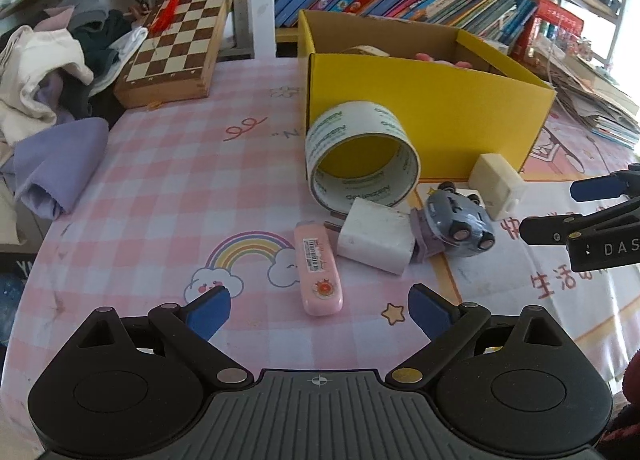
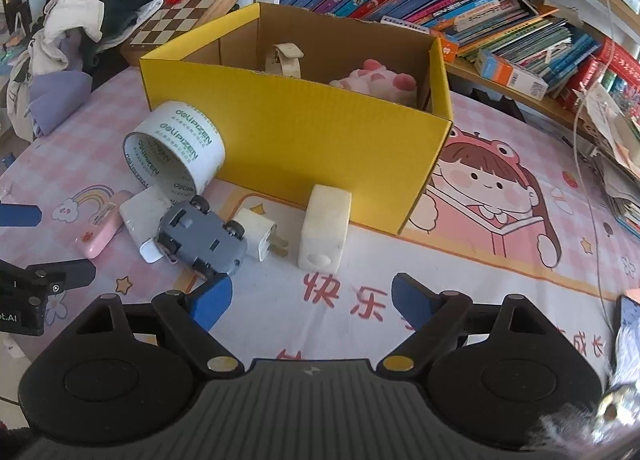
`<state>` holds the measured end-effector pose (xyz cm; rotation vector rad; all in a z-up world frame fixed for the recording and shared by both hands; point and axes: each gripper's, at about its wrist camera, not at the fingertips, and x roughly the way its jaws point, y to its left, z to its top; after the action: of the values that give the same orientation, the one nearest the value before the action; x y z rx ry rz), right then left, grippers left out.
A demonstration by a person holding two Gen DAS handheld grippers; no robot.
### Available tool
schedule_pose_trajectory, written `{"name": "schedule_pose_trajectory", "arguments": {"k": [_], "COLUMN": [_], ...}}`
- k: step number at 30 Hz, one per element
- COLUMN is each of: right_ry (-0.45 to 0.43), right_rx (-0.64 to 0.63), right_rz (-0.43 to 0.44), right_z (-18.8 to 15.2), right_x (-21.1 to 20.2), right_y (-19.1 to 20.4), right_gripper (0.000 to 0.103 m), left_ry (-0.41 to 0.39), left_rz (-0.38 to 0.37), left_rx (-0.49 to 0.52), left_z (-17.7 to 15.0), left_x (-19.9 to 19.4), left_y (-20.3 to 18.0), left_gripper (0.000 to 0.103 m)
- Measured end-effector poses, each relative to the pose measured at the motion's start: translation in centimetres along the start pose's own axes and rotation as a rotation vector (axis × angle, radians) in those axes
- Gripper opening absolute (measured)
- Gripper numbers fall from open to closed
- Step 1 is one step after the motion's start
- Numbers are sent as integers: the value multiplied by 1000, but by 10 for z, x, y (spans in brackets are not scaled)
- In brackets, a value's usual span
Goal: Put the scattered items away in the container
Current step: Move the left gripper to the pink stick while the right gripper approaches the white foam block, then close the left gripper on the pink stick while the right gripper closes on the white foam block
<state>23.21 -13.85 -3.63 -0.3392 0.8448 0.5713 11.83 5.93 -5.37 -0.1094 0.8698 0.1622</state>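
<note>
Tabletop (image 1: 160, 188): pink checked cloth, yellow box (image 1: 424, 116), tape roll (image 1: 360, 152) against it.
Left tool (image 1: 320, 310): wide open, empty.
Right tool (image 2: 310, 302): wide open, empty.

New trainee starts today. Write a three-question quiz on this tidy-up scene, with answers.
1. True or false: the toy car lies wheels-up.
2. Which item is already inside the yellow box? A) the tape roll B) the pink plush toy C) the pink eraser case
3. What state are the left gripper and right gripper in?

Key
1. True.
2. B; the roll and the case lie on the tablecloth outside.
3. Both are open and hold nothing.
</note>
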Motion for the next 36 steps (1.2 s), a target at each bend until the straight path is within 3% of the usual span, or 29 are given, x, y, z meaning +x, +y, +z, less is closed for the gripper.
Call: {"name": "schedule_pose_trajectory", "arguments": {"k": [11,22,25,27,28,31,36], "right_ry": [22,43,39,51,58,70,97], "right_rx": [3,33,29,20,18,22,36], "right_rz": [41,75,80,80,83,93,93], "right_z": [15,26,28,29,29,29,28], "right_x": [26,50,53,56,58,63,70], "right_y": [-11,-22,-22,-21,-21,-23,-27], "right_gripper": [80,79,72,57,54,53,46], "left_ry": [41,103,102,101,101,99,102], "left_rz": [49,55,58,61,62,62,50], "left_rx": [-1,-16,-12,-9,-8,-2,21], "left_z": [6,13,14,15,16,16,19], "left_x": [16,33,35,35,36,36,36], "left_y": [-3,-2,-3,-4,-4,-5,-8], "left_gripper": [95,64,60,54,53,49,32]}}
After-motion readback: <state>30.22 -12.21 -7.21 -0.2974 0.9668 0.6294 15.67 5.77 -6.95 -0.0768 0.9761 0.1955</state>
